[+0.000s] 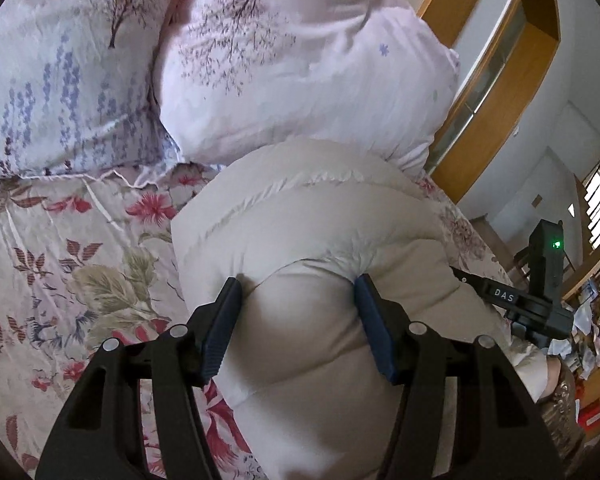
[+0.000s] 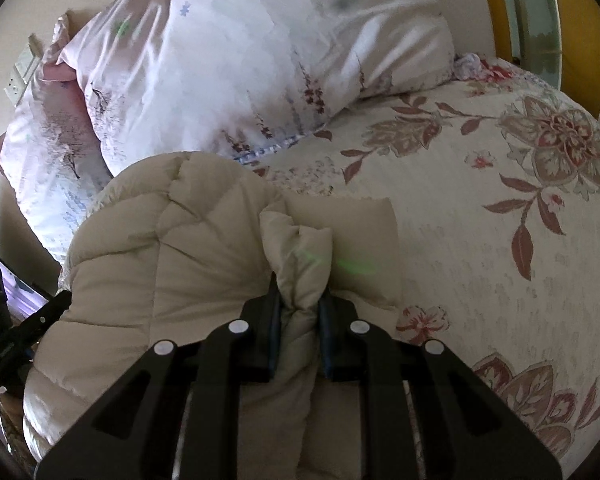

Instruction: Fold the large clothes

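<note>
A: How does the left gripper (image 1: 298, 284) stand?

B: Its jaws are about half apart and clamped on a fat bulge of the beige puffer jacket (image 1: 320, 216); both blue pads (image 1: 374, 320) dent the padding.

A: And the right gripper (image 2: 299, 294)?

B: Narrow, pinched on a thin bunched fold of the same jacket, which pokes up between the fingers (image 2: 270, 320).

A: Where does the jacket lie?

B: On the floral bedspread (image 2: 500, 240), straight ahead of and under both grippers, its far edge touching the heap of pale printed duvet (image 2: 240, 60). In the left wrist view the right gripper shows beside the jacket's right side, a green light on it.

A: Any containers?

B: I can't make any out; only a wooden bed frame (image 1: 496, 92) beyond the duvet.
</note>
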`<state>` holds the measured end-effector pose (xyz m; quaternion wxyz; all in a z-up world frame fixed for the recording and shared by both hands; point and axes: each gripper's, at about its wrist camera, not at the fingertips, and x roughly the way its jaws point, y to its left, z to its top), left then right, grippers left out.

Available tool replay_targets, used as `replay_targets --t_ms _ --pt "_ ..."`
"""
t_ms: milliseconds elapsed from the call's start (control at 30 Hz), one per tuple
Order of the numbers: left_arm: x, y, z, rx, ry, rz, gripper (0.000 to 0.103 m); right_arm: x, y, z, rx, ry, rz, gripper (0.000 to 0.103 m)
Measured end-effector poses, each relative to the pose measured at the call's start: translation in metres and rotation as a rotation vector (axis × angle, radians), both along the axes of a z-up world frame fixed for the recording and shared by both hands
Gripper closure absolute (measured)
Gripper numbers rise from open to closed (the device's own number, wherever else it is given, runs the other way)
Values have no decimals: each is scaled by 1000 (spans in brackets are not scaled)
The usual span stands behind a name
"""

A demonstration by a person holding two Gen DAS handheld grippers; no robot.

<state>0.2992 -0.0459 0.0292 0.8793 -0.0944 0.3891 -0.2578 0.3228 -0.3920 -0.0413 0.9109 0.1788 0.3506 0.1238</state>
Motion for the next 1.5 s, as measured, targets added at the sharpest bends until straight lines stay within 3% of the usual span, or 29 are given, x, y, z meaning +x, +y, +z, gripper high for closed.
replay_targets --t_ms 433,567,733,933,1133,1367,1500 --pt "14 -2 -20 -9 53 -41 39 2 -7 -14 59 39 -1 84" --pt "4 1 -8 -6 10 -37 39 -10 -18 -2 64 29 -7 63" --pt "-29 3 22 15 -101 -63 39 -54 -27 27 52 -86 5 60" --pt "-80 -7 43 51 -182 -160 39 -111 5 45 -7 -191 156 57" --pt "-81 -21 22 132 -133 -183 39 -114 29 18 -128 -111 172 58" --pt "-69 -16 7 123 -81 -156 37 -117 19 -20 -38 -19 113 56" --pt "-65 -21 0 154 -76 -148 37 -127 35 -25 -114 -42 53 56"
